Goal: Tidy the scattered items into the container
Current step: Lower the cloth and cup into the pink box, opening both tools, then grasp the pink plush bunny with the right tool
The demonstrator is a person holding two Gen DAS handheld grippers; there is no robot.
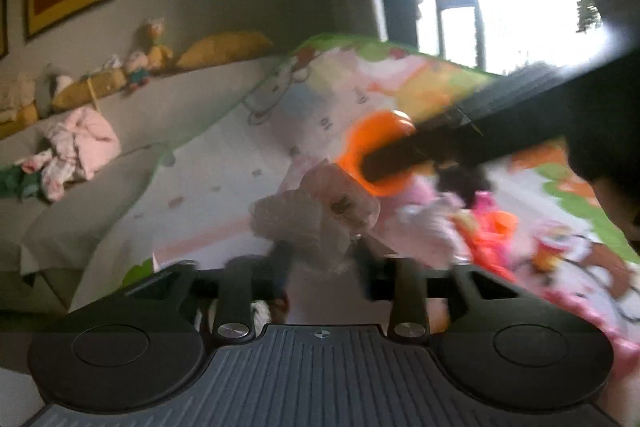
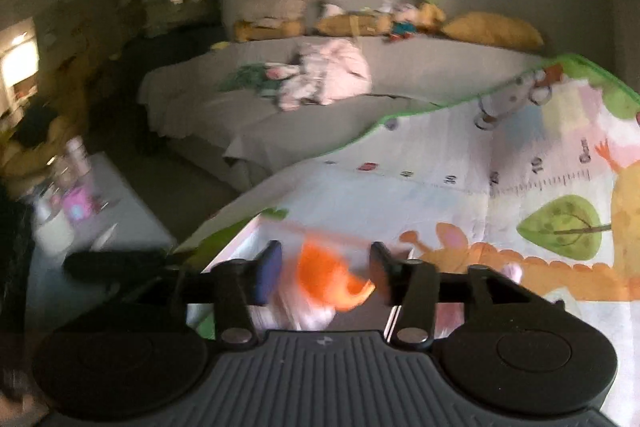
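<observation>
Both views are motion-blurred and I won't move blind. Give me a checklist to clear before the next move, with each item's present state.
1. The left gripper has the crumpled pale wrapper between its fingers: ok. Firm grip: cannot tell.
2. The right gripper has the orange toy between its fingers: ok. Pads pressing: cannot tell.
3. Grippers clear of each other: not ok, the right crosses close ahead of the left.
4. Container in view: cannot tell.
5. The play mat tidied: not ok, pink toys remain.
</observation>
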